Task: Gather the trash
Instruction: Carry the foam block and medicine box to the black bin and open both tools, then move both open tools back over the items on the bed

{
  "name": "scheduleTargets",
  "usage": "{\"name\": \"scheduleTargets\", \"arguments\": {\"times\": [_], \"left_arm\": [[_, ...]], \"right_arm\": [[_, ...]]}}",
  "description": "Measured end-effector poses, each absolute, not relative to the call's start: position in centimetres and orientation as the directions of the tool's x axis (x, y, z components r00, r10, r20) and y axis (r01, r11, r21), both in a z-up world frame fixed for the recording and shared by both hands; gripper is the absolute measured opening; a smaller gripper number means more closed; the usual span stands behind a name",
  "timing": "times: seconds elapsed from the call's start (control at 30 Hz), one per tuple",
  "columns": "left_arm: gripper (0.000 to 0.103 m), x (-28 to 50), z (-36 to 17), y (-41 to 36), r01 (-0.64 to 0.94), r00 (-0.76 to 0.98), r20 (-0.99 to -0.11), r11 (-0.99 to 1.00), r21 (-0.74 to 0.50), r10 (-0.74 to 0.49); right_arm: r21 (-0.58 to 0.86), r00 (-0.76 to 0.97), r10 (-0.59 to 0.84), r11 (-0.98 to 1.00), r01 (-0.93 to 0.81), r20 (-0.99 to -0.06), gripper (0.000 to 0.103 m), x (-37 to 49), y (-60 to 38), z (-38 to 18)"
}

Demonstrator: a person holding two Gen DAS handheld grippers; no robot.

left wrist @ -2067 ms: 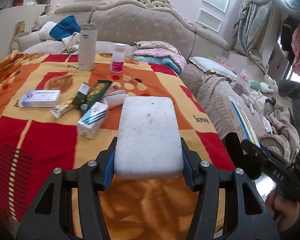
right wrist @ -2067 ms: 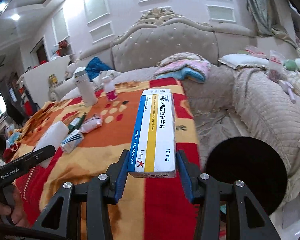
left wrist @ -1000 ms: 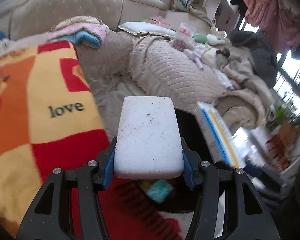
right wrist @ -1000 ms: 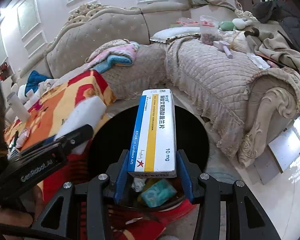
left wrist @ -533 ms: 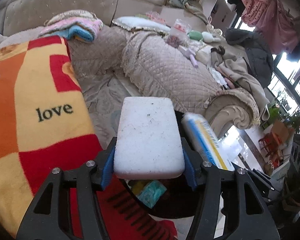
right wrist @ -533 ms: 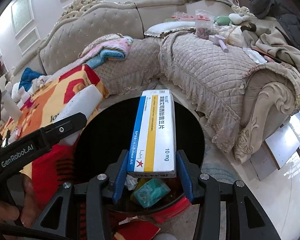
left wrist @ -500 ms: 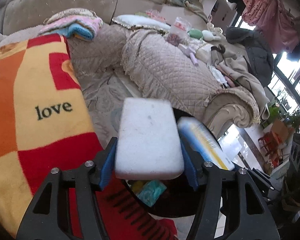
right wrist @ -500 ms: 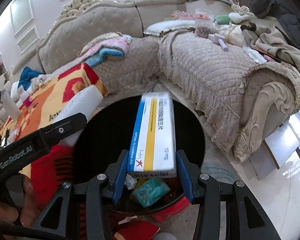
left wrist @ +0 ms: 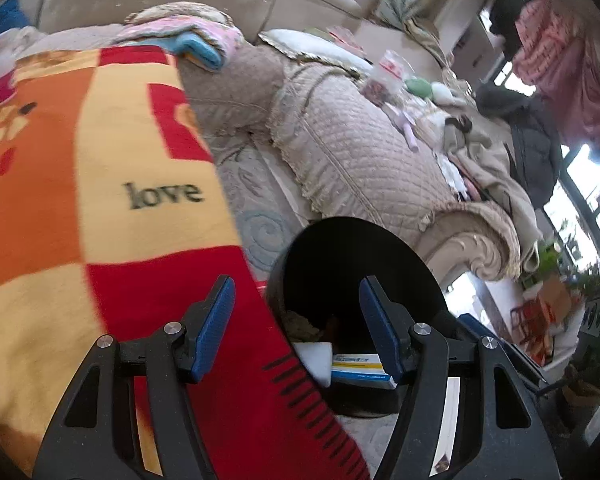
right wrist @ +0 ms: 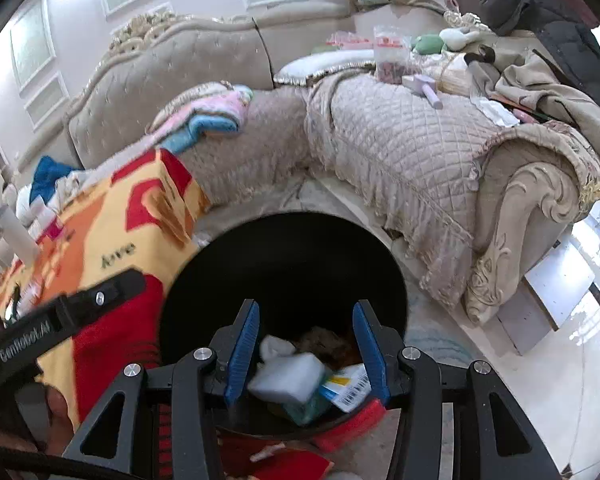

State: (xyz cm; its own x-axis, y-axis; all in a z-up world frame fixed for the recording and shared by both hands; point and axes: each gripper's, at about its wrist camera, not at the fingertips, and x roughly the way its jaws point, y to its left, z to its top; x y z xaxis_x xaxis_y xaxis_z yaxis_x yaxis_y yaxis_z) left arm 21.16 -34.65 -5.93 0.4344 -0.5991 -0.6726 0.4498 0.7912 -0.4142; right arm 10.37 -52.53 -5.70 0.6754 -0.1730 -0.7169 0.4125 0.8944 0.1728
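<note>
A black round bin (left wrist: 364, 228) stands on the floor beside the blanket-covered table. My left gripper (left wrist: 295, 282) hangs over its near rim; its jaws are opening and nothing is between them. Inside the bin lie a white foam block (left wrist: 316, 360) and a blue, yellow and white medicine box (left wrist: 360, 366). My right gripper (right wrist: 306, 305) is open and empty right above the bin (right wrist: 284, 256), with the foam block (right wrist: 288, 376), the medicine box (right wrist: 346, 388) and other trash below it. One finger of the left gripper (right wrist: 100, 296) shows at the left.
An orange, yellow and red "love" blanket (left wrist: 100, 200) covers the table to the left of the bin. A quilted beige sofa (right wrist: 400, 148) piled with clothes and bags runs behind and to the right. Red scraps (right wrist: 292, 460) lie on the floor by the bin.
The foam block has left my left gripper and the medicine box has left my right gripper. Both now lie in the bin, and both pairs of jaws are empty.
</note>
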Motion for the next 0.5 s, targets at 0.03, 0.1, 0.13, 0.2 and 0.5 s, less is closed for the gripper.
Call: {"name": "scheduleTargets", "arguments": {"times": [0.03, 0.1, 0.13, 0.2, 0.5], "left_arm": [[0.063, 21.0, -5.6, -33.9, 0.440, 0.446, -0.666, 0.794, -0.419, -0.598], [0.063, 20.5, -4.9, -32.3, 0.426, 0.476, -0.648, 0.801, -0.422, -0.595], [0.063, 20.1, -4.3, -31.2, 0.420, 0.499, -0.633, 0.804, -0.421, -0.592], [0.064, 19.5, -3.5, -29.1, 0.411, 0.540, -0.614, 0.817, -0.405, -0.576], [0.064, 17.8, -0.4, -16.5, 0.326, 0.683, -0.558, 0.881, -0.344, -0.471]], "right_arm": [[0.178, 0.685, -0.174, 0.894, 0.411, -0.707, 0.047, 10.4, -52.2, -5.4], [0.187, 0.702, -0.170, 0.896, 0.402, -0.692, 0.047, 10.7, -51.3, -4.8], [0.189, 0.713, -0.168, 0.900, 0.392, -0.681, 0.047, 10.8, -50.8, -4.4], [0.193, 0.735, -0.155, 0.911, 0.365, -0.660, 0.047, 11.1, -49.5, -3.8], [0.189, 0.791, -0.017, 0.968, 0.167, -0.612, 0.048, 13.6, -40.9, -2.8]]}}
